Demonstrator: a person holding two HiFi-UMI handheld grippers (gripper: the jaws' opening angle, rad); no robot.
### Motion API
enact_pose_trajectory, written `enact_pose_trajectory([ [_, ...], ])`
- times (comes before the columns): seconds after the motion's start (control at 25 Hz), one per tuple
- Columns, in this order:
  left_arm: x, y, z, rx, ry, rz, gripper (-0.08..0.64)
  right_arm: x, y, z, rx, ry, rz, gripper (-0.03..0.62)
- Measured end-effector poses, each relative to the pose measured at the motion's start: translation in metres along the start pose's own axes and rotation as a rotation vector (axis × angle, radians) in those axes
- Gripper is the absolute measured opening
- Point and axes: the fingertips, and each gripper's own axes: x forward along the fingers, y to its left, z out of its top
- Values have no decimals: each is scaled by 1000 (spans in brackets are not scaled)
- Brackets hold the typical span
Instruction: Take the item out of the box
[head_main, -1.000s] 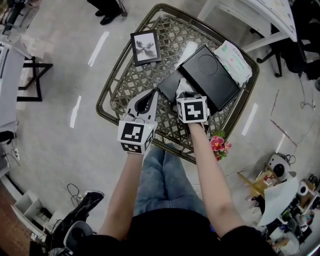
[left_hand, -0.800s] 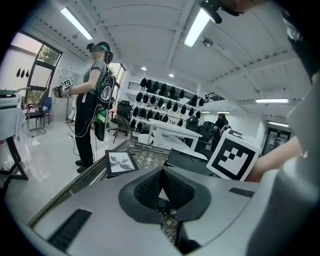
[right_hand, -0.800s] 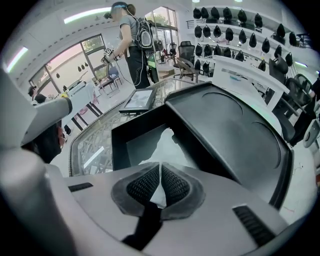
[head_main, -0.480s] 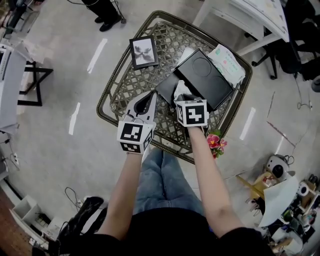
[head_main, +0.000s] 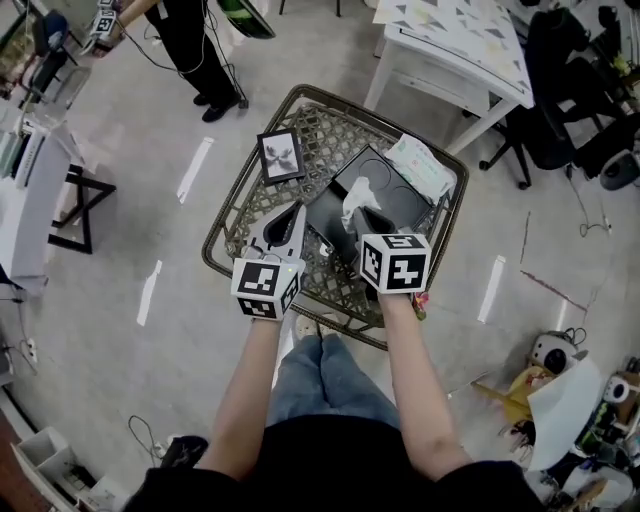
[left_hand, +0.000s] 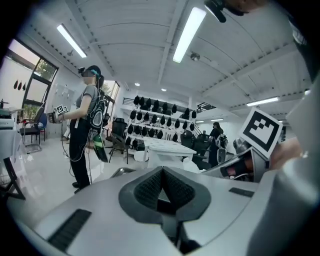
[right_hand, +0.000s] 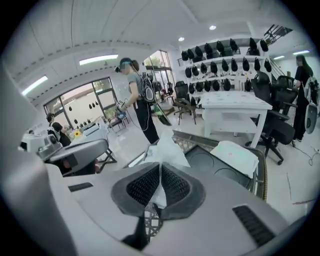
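A black box (head_main: 385, 195) lies on a round wicker table (head_main: 228, 222); its dark top also fills the middle of the right gripper view (right_hand: 212, 162). A white tissue (head_main: 355, 193) rises from it. My right gripper (head_main: 366, 217) is shut on that tissue (right_hand: 166, 146), which stands up crumpled from between the jaws (right_hand: 160, 186). My left gripper (head_main: 292, 213) hovers over the table left of the box; in its own view the left gripper (left_hand: 162, 186) has its jaws shut with nothing between them.
A framed picture (head_main: 280, 156) lies at the table's far left, a white packet (head_main: 422, 167) at its far right beside the box. A white desk (head_main: 450, 45) and office chairs (head_main: 560, 100) stand beyond. A person (head_main: 190, 40) stands at the back left.
My right gripper has drawn back toward me and upward with the tissue, which now stretches up from the box. The head view has tilted to show more of the room. The left gripper has barely moved.
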Motion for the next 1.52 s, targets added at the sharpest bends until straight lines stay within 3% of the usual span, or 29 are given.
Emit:
enact_pose_trajectory([
  [0.36, -39, -48, 72, 58, -112, -29, 20, -118, 18, 67, -5, -370, 63, 15],
  [0.6, -62, -76, 103, 94, -177, -50, 18, -188, 23, 80, -42, -619, 77, 15],
  [0.76, -73, -86, 114, 113, -208, -53, 18, -220, 18, 76, -49, -732, 49, 15],
  [1.04, -81, -96, 121, 154, -260, -49, 20, -233, -4, 60, -69, -765, -27, 17],
  [1.52, -79, -98, 109, 149, -229, -49, 18, -228, -4, 49, -56, -734, -7, 17],
])
